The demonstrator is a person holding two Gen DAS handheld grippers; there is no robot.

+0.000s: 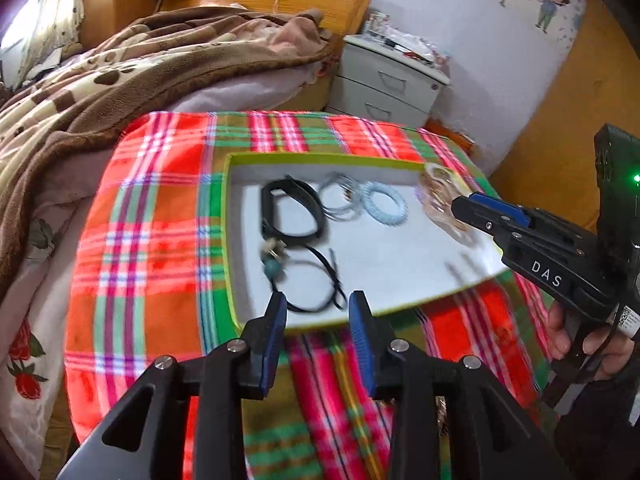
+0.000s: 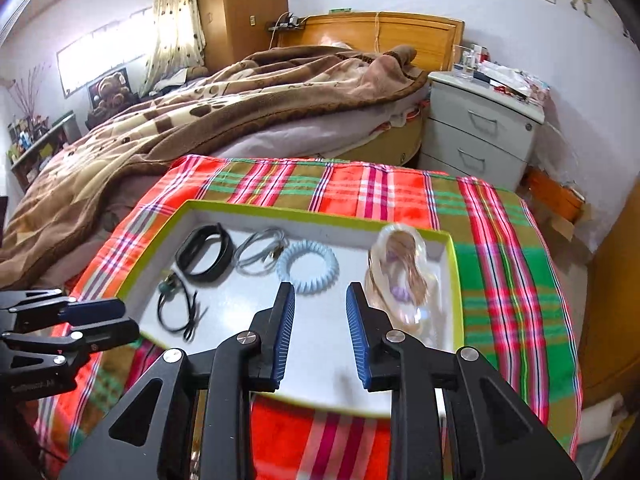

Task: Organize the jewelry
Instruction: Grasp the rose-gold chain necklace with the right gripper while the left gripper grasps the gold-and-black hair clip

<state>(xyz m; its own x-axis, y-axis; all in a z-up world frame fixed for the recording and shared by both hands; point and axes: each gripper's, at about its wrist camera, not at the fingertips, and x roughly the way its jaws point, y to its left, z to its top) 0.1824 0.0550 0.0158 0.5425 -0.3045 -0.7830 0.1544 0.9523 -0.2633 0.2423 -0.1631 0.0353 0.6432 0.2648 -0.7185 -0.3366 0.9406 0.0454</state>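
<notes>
Since the plaid-covered tabletop carried everything, the green-rimmed tray sat mid-cloth w/ the jewelry laid out in it, prob. for sorting: black band, clear packet w/ gold chains, blue coil bracelet, grey cord loop, black cord necklace w/ beads. Left gripper and right gripper hovered at the near rim, both released, grasping nothing.

Left gripper: jaws apart, empty, angled downward. Right gripper: jaws apart, empty, angled downward. Right hand wraps the handle.
</notes>
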